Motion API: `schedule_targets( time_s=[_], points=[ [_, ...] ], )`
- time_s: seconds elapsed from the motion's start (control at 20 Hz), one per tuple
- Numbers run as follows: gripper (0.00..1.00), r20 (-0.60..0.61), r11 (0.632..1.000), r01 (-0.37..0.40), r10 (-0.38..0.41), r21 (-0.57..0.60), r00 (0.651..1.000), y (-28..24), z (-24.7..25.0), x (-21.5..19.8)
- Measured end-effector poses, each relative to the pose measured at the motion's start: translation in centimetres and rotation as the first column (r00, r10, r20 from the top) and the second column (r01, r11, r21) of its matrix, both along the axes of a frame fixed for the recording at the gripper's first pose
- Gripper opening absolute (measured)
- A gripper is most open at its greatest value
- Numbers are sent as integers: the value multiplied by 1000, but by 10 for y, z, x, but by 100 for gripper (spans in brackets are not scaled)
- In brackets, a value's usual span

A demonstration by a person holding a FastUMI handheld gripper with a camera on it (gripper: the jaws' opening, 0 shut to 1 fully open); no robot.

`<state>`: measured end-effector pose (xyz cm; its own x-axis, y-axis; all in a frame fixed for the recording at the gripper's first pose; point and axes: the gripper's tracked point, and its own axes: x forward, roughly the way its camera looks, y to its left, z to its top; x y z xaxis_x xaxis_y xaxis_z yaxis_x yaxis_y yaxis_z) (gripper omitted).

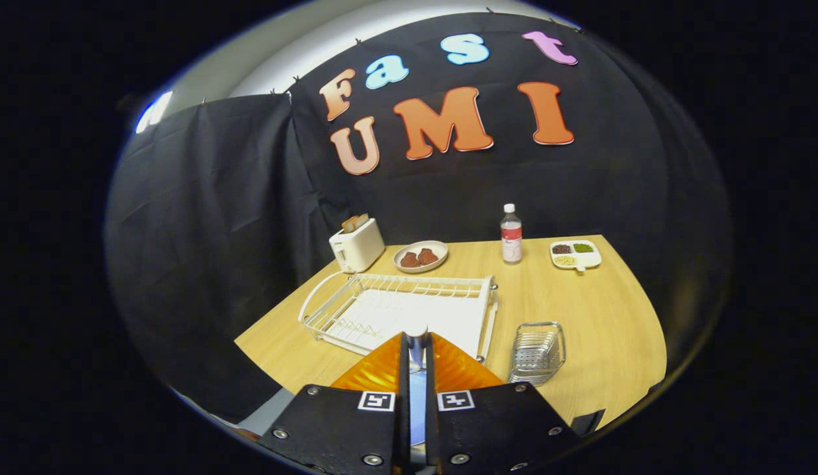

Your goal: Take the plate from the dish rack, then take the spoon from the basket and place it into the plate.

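My gripper (415, 349) is shut on the spoon (416, 332). Its shiny metal end pokes up between the two fingertips, and the rest of it is hidden by the fingers. A pale blue surface (416, 402), perhaps the plate, shows through the thin slit lower down between the fingers. The white wire dish rack (330, 300) lies just beyond the fingers with no dishes in it. The small metal mesh basket (537, 353) stands to the right of the fingers and looks empty.
A white toaster (356, 245) with bread stands at the table's far left. A plate with brown food (420, 256), a bottle (511, 234) and a divided snack dish (575, 254) line the back. The wooden table (600, 316) has bare room on the right.
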<state>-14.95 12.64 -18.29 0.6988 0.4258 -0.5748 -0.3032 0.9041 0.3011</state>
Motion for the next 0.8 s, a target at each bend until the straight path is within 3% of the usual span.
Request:
schedule_targets(
  time_s=[0.25, 0.55, 0.8],
  points=[
    [9, -86, 997, -78, 80, 25, 993, 42, -45, -13],
    [10, -104, 987, -157, 160, 41, 982, 71, -74, -19],
    [12, -137, 991, -129, 131, 30, 982, 43, -90, -32]
  ],
)
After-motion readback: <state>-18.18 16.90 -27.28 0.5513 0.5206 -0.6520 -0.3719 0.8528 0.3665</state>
